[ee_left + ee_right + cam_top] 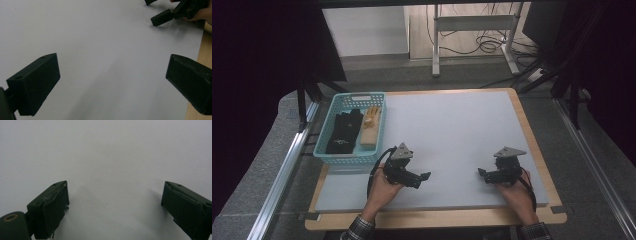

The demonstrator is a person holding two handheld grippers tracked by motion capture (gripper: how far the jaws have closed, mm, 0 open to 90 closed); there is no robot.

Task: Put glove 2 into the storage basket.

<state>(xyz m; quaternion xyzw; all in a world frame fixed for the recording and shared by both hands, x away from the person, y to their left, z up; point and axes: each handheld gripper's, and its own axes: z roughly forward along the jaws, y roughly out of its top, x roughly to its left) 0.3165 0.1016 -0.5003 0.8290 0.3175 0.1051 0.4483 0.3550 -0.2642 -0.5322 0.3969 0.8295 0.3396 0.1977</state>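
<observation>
Two hand-held grippers rest low over the pale grey mat (452, 130). My left gripper (426, 176) sits at the front left, jaws wide apart and pointing right, with only bare mat between them in the left gripper view (112, 75). My right gripper (482, 173) sits at the front right, pointing left toward the other one. Its jaws are also spread with nothing between them (115, 202). The right gripper's jaws (162, 17) appear at the top right of the left gripper view.
A teal plastic basket (323, 150) stands at the mat's left edge, holding a black glove (343, 131) and a tan wooden hand model (370, 125). The wooden table border (532, 125) frames the mat. A desk frame (472, 22) with cables stands beyond.
</observation>
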